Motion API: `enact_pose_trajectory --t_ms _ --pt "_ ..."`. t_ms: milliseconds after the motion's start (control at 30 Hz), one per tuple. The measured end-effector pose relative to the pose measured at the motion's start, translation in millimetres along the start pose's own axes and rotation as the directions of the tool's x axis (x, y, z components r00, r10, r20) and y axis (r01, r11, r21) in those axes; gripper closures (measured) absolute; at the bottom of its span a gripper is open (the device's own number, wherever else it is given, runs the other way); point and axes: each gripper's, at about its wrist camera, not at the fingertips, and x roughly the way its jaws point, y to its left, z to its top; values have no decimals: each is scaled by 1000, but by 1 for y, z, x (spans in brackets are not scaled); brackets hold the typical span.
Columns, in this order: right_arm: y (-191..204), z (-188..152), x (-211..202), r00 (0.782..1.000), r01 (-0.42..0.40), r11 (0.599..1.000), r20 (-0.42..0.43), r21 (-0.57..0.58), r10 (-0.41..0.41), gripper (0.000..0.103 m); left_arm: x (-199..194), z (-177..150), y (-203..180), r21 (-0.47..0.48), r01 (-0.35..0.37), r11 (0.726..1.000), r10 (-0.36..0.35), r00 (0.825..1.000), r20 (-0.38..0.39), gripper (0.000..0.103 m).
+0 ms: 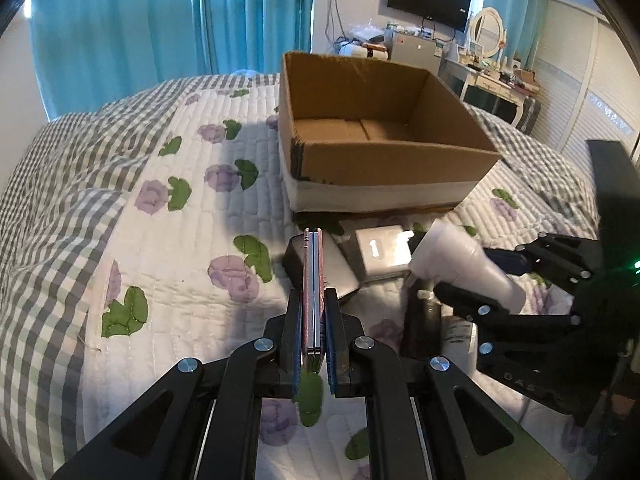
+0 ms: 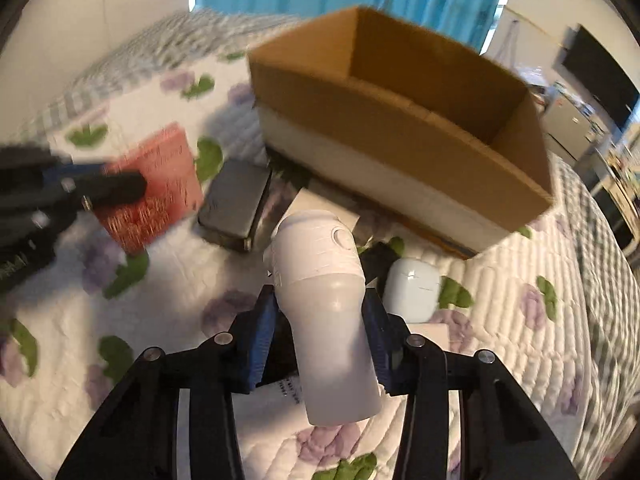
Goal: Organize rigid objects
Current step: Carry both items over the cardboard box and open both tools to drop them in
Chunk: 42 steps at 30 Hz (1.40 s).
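My left gripper [image 1: 313, 300] is shut on a thin pink booklet [image 1: 312, 276], held edge-on above the bed; it shows as a red-pink card [image 2: 160, 184] in the right wrist view, with the left gripper [image 2: 120, 186] on it. My right gripper [image 2: 320, 304] is shut on a white cup-like bottle [image 2: 324, 300], lifted over the quilt; it also shows in the left wrist view [image 1: 460, 268], with the right gripper [image 1: 480, 276] around it. An open, empty cardboard box [image 1: 396, 160] stands just beyond; it also shows in the right wrist view [image 2: 400, 140].
On the floral quilt [image 1: 180, 248] lie a dark grey flat case [image 2: 236, 204], a silver box [image 1: 380, 252], a white rounded case [image 2: 412, 290] and a black item [image 1: 424, 320]. A desk, mirror and TV stand behind the bed.
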Motion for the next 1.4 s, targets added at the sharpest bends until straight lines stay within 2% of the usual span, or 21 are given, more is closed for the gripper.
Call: enact_pose_trajectory --t_ms 67,200,367,467,533,633,733,900,1000,1133,1233,1300,1367,1400 --pt "-1 3 -20 999 23 1000 45 19 -24 61 -8 4 -7 18 -6 1000 6 1000 15 94" --pt "-9 20 -60 991 55 997 115 59 -62 61 -33 24 -19 50 30 998 -33 998 60 94" --pt "-33 45 -107 966 128 985 209 113 -150 61 -57 79 -25 70 40 997 -49 989 136 94" --pt "-51 69 -123 950 155 975 249 157 -191 61 -59 113 -26 62 64 996 -74 982 173 93" --pt "-63 84 -127 940 163 970 270 181 -209 61 -51 135 -32 77 51 996 -65 980 190 93" --pt "-81 107 -120 929 174 961 287 216 -233 61 -24 160 -39 100 44 994 -62 981 185 93" --pt "-101 125 -97 931 167 953 278 255 -237 61 24 173 -41 86 79 993 -89 989 121 93" --pt "-122 133 -49 946 146 948 241 282 -217 61 80 169 -42 81 85 993 -89 995 48 93" --pt "-134 125 -24 956 121 946 222 301 -193 61 102 165 -39 85 85 993 -87 996 25 93" --pt "-142 114 -3 964 104 949 203 299 -170 61 115 161 -41 93 80 992 -82 997 12 93" --pt "-143 114 3 965 95 947 206 307 -164 61 111 162 -36 71 69 995 -72 996 43 89" --pt "-144 113 1 964 92 944 210 317 -164 61 103 165 -34 50 57 997 -60 997 56 82" --pt "-144 112 -2 962 95 942 213 321 -169 61 92 168 -30 43 63 997 -67 995 78 65" --pt "-145 112 -5 961 94 940 216 327 -171 61 87 169 -27 40 52 998 -56 994 94 64"
